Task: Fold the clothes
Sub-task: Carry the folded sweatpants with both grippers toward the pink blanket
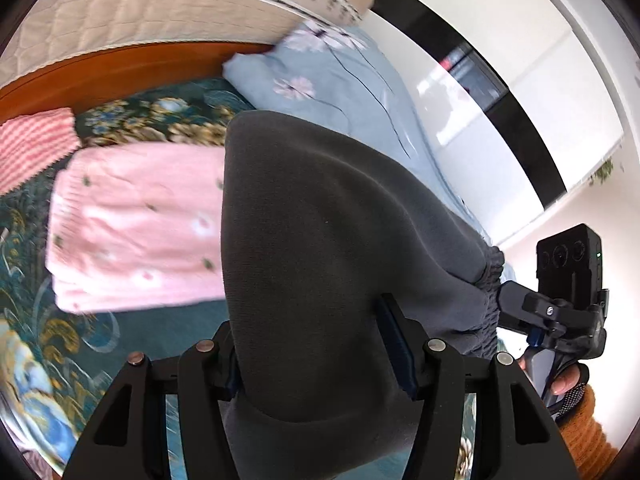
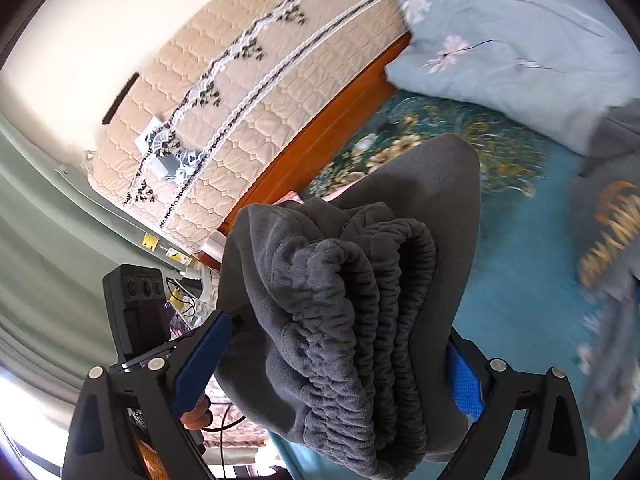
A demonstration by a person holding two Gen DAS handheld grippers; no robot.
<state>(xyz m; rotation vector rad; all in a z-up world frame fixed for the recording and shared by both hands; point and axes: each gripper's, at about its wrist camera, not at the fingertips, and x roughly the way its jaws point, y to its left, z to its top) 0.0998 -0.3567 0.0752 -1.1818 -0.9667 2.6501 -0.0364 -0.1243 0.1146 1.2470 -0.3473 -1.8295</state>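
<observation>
So over on the left there's a striped pink knit (image 1: 34,144) and a folded pink sweater (image 1: 136,224) lying on the teal floral bedspread (image 1: 168,332) — those look done. The left gripper (image 1: 316,356) is clamped on the grey sweatpants (image 1: 328,240), which hang in the air above the bed, and the right gripper (image 2: 332,364) is pinching the bunched elastic waistband (image 2: 360,304). My guess is we're mid-fold — next up is laying them flat beside the sweater, near the blue pillow (image 1: 340,80), without letting the layers slip

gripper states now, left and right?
Left gripper: closed on the grey garment.
Right gripper: closed on the same garment's elastic waistband.
</observation>
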